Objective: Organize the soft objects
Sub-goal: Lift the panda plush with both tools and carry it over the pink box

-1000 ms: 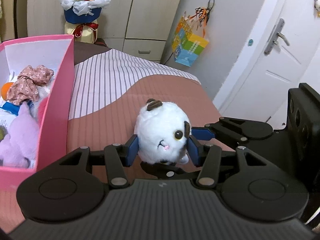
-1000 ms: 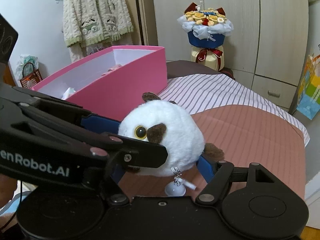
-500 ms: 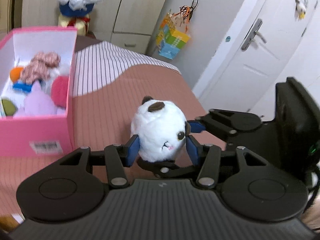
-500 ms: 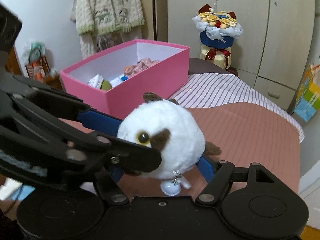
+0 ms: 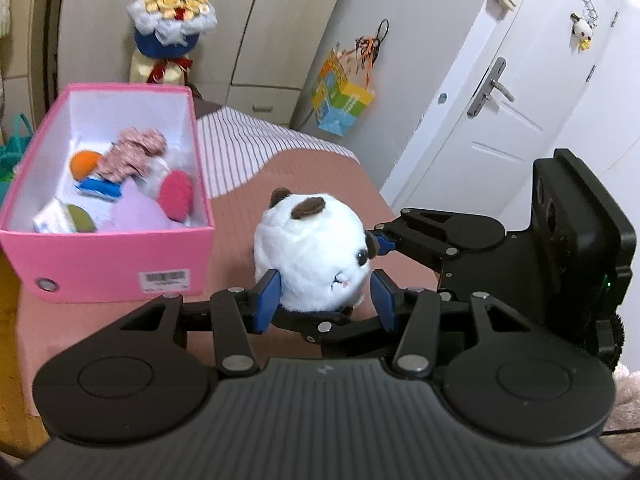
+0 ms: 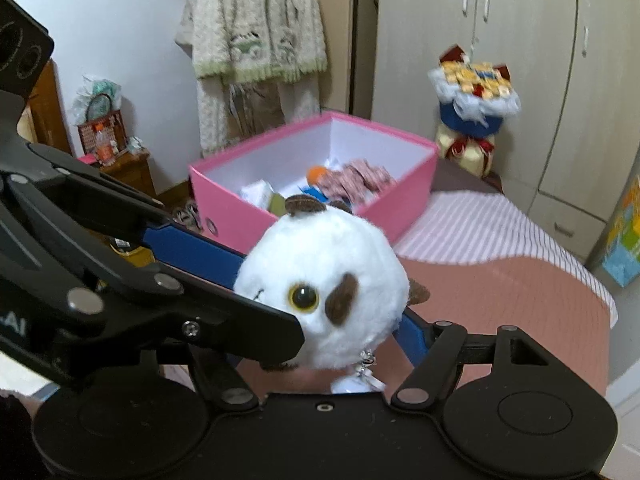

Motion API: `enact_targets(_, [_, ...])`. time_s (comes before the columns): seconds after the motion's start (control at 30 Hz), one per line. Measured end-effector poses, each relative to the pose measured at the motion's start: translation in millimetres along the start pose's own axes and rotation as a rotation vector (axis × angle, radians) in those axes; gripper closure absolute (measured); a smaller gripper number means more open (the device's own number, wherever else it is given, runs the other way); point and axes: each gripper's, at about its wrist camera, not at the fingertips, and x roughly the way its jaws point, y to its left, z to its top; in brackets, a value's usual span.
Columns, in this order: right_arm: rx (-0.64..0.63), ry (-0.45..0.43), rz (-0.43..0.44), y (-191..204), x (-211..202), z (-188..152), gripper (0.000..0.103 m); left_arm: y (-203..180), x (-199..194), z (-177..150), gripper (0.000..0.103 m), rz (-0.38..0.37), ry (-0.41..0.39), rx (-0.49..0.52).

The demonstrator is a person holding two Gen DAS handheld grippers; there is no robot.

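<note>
A round white plush toy [image 5: 316,254] with brown ears and a small bell is held in the air above the bed by both grippers. My left gripper [image 5: 326,300] is shut on its lower sides with blue pads. My right gripper [image 6: 320,312] grips the same plush toy [image 6: 324,292] from the other direction; its left finger is hidden behind the left gripper's arm. The pink box [image 5: 100,262] sits on the bed to the left, holding several soft items. It shows behind the toy in the right wrist view [image 6: 404,184].
The bed has a pink and striped cover [image 5: 320,168]. A flower bouquet [image 5: 170,28] stands by the wardrobe. A colourful bag [image 5: 340,100] hangs on the wall. A white door [image 5: 516,100] is to the right. A cardigan [image 6: 256,36] hangs on the wall.
Both grippers have lifted the plush toy higher, so the open top of the pink box and its contents now show. The grip has not changed.
</note>
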Motion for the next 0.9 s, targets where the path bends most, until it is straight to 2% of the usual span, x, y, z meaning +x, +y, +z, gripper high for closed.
enact_targets(0.23, [-0.038, -0.063, 0.012, 25.2, -8.2, 21.7, 0.026, 7.0, -34.7, 8.0, 0.055, 0.035, -0.047, 0.027])
enact_targets(0.47, [-0.058, -0.142, 0.028, 33.6, -6.7, 60.3, 0.026, 28.4, -52.7, 33.4, 0.055, 0.091, -0.127, 0.017])
enact_targets(0.8, [-0.002, -0.182, 0.094, 12.0, 44.4, 110.5, 0.026, 79.5, -34.8, 82.0, 0.055, 0.151, -0.185, -0.027])
enact_targets(0.9, [-0.006, -0.168, 0.116, 0.9, 68.4, 130.1, 0.026, 103.2, -23.6, 99.9, 0.055, 0.140, -0.194, -0.060])
